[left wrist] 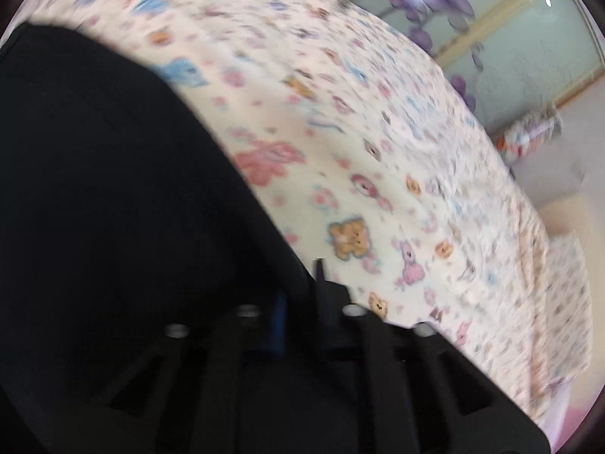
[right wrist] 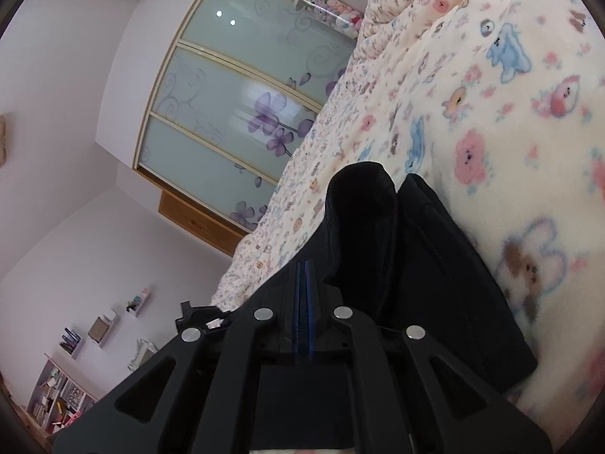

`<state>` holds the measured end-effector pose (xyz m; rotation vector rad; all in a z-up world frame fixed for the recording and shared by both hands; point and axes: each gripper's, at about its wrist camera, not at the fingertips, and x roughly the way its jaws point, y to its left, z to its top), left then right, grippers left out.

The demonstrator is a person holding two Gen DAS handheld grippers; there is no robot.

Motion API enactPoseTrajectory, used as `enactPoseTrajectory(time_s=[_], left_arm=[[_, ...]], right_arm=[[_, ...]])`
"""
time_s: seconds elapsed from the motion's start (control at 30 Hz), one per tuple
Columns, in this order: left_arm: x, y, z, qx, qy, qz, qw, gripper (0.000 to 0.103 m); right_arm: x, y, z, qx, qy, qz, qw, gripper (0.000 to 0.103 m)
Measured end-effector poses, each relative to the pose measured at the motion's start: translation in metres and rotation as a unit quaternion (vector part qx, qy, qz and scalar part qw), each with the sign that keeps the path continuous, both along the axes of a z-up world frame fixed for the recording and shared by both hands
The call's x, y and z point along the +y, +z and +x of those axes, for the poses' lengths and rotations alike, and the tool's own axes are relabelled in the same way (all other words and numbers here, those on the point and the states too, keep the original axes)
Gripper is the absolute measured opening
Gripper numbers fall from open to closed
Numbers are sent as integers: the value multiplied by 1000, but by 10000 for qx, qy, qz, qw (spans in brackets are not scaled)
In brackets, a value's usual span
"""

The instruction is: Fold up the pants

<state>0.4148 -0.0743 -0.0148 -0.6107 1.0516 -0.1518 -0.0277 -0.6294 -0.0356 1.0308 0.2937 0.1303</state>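
On the printed fleece blanket (right wrist: 510, 121), black pants (right wrist: 435, 265) are lying as a dark bundle, running from the 6 o'clock edge of the right wrist view up toward centre, one rounded fold standing up at about 12 o'clock from the right gripper (right wrist: 302, 268).

Right gripper: blue pads are sitting pressed together, clenched; dark cloth is lying directly behind them, but whether any is pinched I cannot tell.

Left gripper (left wrist: 298, 283): jaws drawn together; picture is blurring, so a grip on cloth cannot be confirmed. Pants (left wrist: 113, 189) are filling that view from 7 to 11 o'clock.

Handling, judged: fabric is looking soft, limp and light, sagging wherever unsupported. Best holds are probably hems or waistband corners, not mid-panel.

Room: blanket is lying open toward 1–3 o'clock in the left view; bed edge is falling away at 4 o'clock. Wardrobe doors (right wrist: 227, 113) are standing well apart.
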Motion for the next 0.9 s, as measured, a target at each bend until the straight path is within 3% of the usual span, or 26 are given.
enactPoseTrajectory(time_s=[0.03,0.07,0.1,0.2,0.3,0.47,0.57,0.67,0.9], left_arm=[[8,0,-5,-93,105,-233,9996,4],[11,2,-11,-161,142,-295,9993,4],[12,5,-15,-230,146,-245,9993,4],[13,20,-36,-495,183,-59,9986,3],[19,35,-55,-657,302,-67,9974,3],[29,55,-82,-808,400,-86,9959,4],[37,61,-94,-800,417,-153,9958,4],[41,65,-103,-841,403,-133,9955,4],[63,81,-153,-1122,190,-260,9932,4]], right_arm=[[1,0,0,23,4,2,10000,15],[1,1,0,49,-1,-6,10000,46],[2,4,1,71,-51,-50,9999,59],[11,24,-7,-86,-220,-464,9986,76],[16,39,-18,-128,-340,-513,9980,77],[23,46,-30,-9,-75,739,9972,67],[44,34,-18,904,228,1243,9879,67],[56,22,0,1478,248,1476,9776,67],[62,15,17,1576,50,1919,9687,67]])
